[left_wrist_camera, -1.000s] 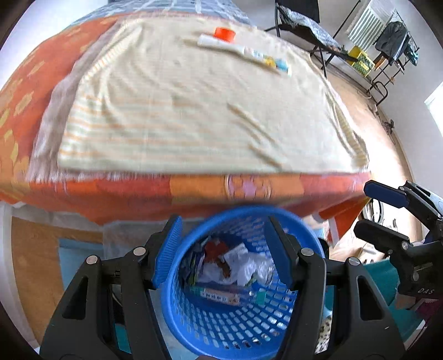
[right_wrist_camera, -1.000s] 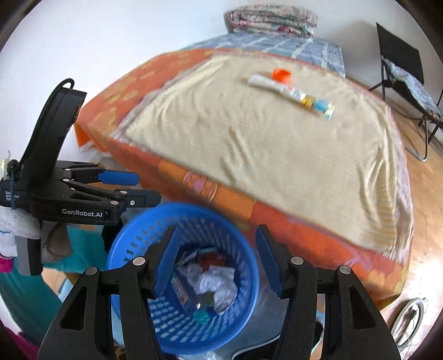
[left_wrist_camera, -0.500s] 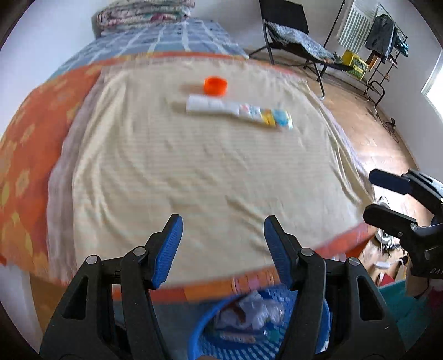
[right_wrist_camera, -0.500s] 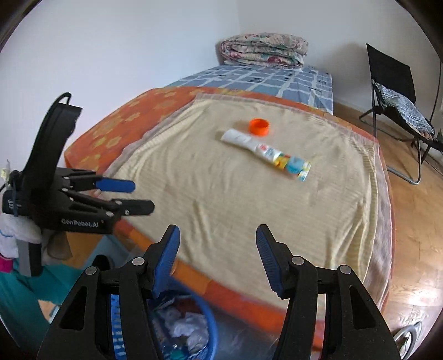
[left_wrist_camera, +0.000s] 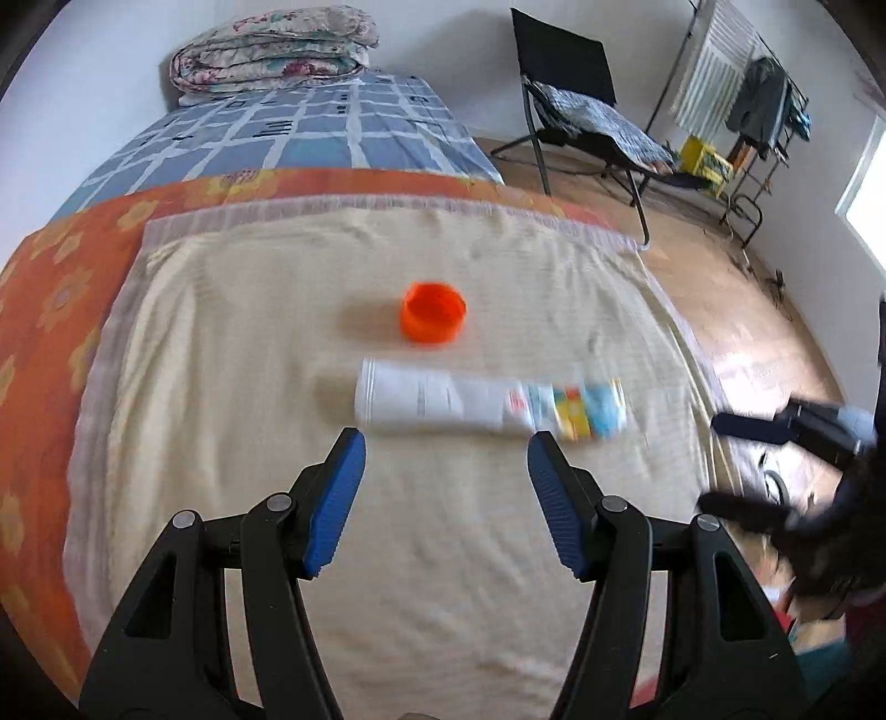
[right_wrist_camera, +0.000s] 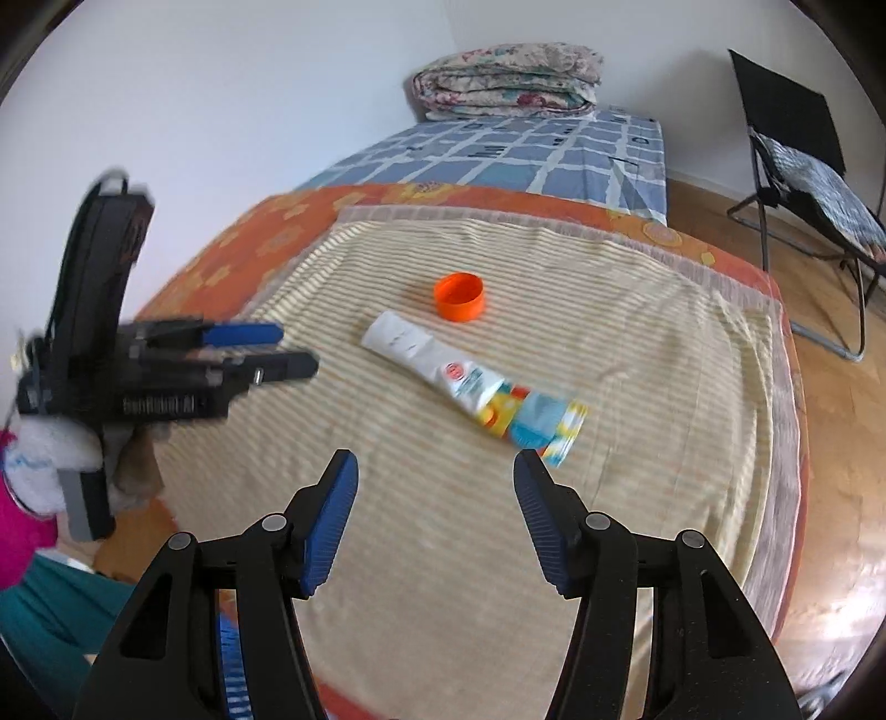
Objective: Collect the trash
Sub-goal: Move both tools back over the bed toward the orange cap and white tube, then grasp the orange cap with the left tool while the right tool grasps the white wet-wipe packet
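A white squeeze tube [left_wrist_camera: 487, 403] with a colourful end lies on the cream striped cloth [left_wrist_camera: 277, 332], and an orange cap [left_wrist_camera: 433, 318] sits just beyond it. My left gripper [left_wrist_camera: 446, 443] hovers open just short of the tube, nothing between its blue pads. In the right wrist view the tube [right_wrist_camera: 470, 382] and the cap [right_wrist_camera: 459, 296] lie ahead of my right gripper [right_wrist_camera: 434, 465], which is also open and empty. The left gripper [right_wrist_camera: 288, 346] shows blurred at that view's left, the right gripper [left_wrist_camera: 714, 465] at the left view's right edge. A sliver of the blue basket [right_wrist_camera: 232, 670] peeks out below.
The cloth covers an orange flowered spread [left_wrist_camera: 50, 310] on a bed with a blue checked sheet [left_wrist_camera: 310, 133] and a folded quilt [left_wrist_camera: 271, 50] at the far end. A black folding chair [left_wrist_camera: 581, 116] and a clothes rack [left_wrist_camera: 769, 122] stand on the wooden floor to the right.
Both grippers have moved from over the blue basket, out over the bed toward the tube and cap. The basket has dropped almost out of view. Both stay open and empty.
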